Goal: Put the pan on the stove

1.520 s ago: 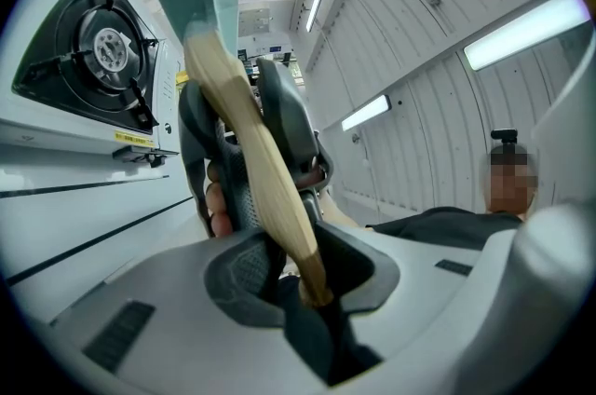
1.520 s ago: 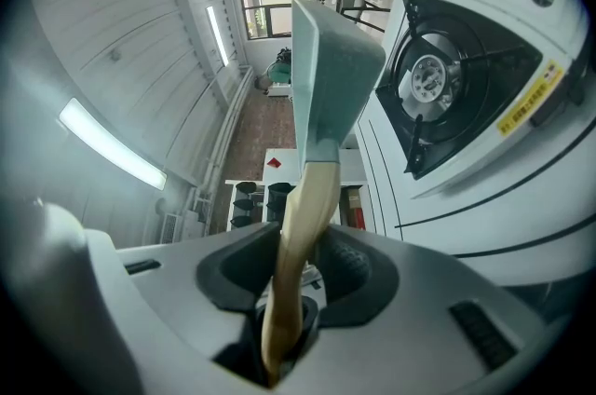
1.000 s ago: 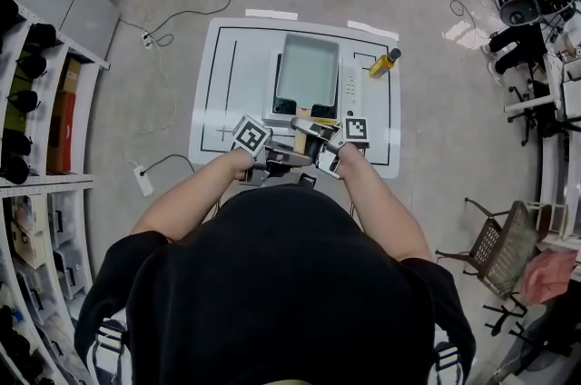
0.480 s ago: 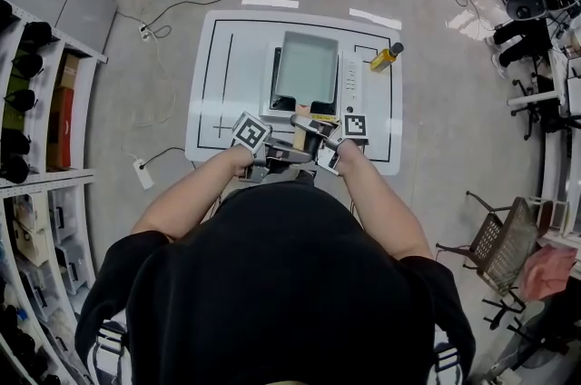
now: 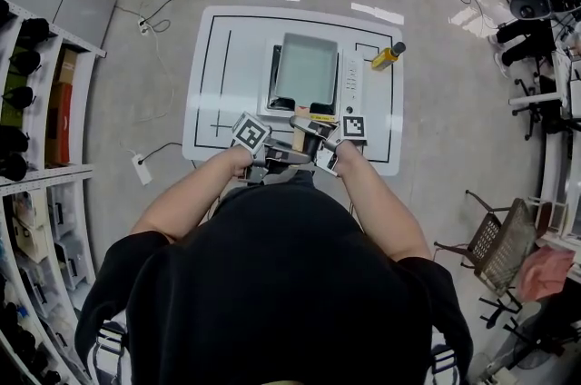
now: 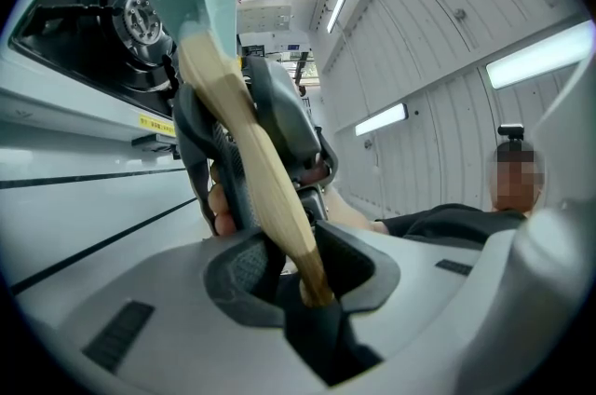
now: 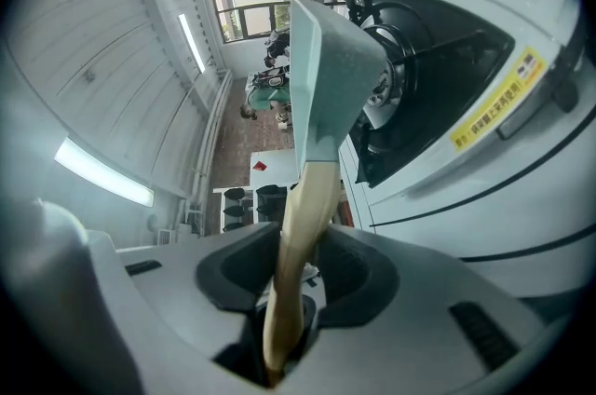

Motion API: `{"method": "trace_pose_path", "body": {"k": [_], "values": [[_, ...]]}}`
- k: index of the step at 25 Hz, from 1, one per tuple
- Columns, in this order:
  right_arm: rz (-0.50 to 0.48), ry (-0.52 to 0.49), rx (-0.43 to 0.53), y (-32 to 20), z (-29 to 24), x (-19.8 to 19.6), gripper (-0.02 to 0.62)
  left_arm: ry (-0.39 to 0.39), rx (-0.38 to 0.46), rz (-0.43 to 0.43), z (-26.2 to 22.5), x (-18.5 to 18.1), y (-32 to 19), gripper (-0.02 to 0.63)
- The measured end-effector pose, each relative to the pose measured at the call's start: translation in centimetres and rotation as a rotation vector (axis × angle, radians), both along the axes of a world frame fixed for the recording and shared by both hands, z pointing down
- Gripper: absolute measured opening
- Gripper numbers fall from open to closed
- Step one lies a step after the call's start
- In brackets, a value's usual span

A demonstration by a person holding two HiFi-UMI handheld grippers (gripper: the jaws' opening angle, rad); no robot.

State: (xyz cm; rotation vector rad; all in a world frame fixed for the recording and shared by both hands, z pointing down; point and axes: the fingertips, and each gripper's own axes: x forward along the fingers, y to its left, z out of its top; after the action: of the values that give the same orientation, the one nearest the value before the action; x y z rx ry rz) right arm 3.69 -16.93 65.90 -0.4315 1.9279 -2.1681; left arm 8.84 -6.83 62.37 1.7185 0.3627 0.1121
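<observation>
At the near edge of the white table [image 5: 211, 93], a rectangular pale-green pan [image 5: 307, 70] is held by its wooden handle [image 5: 298, 139] with both tools. The left gripper [image 5: 290, 158] is closed on the handle's tip, its pads seen pressed against the wood [image 6: 251, 160] in the left gripper view. The right gripper [image 5: 309, 131] is clamped on the same handle nearer the pan, with the wood [image 7: 307, 207] running down between its narrowly parted jaws.

From the grippers, the pan is seen at 12 o'clock, spread over the burner area of the white gas stove [image 5: 349, 88]. In both gripper views the pan's side [image 7: 326, 76] is shown close beside the black burner well [image 7: 419, 67]. Whether the pan rests on the grate cannot be told.

A yellow warning label [image 7: 491, 112] is carried on the stove's front edge, and a strip of controls is set at 3 o'clock of the pan. A yellow bottle with a dark cap [image 5: 386, 57] is placed at 2 o'clock of the pan, just beside the stove.
</observation>
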Motion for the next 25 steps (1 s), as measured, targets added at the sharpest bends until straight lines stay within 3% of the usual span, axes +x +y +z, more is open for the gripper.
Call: {"method": "trace_pose_path", "body": {"k": [8,21,25], "values": [[-0.009,0.018,-0.006,0.0,1.0,0.1,0.121,-0.015,0.027,0.005,0.9,0.0,-0.2,0.103],[-0.018,0.033,-0.03,0.1,2.5,0.3,0.123,-0.016,-0.011,0.001,2.1,0.2,-0.2,0.104],[-0.019,0.035,-0.038,0.2,2.7,0.3,0.121,0.004,-0.057,0.004,1.7,0.4,0.1,0.103]]}}
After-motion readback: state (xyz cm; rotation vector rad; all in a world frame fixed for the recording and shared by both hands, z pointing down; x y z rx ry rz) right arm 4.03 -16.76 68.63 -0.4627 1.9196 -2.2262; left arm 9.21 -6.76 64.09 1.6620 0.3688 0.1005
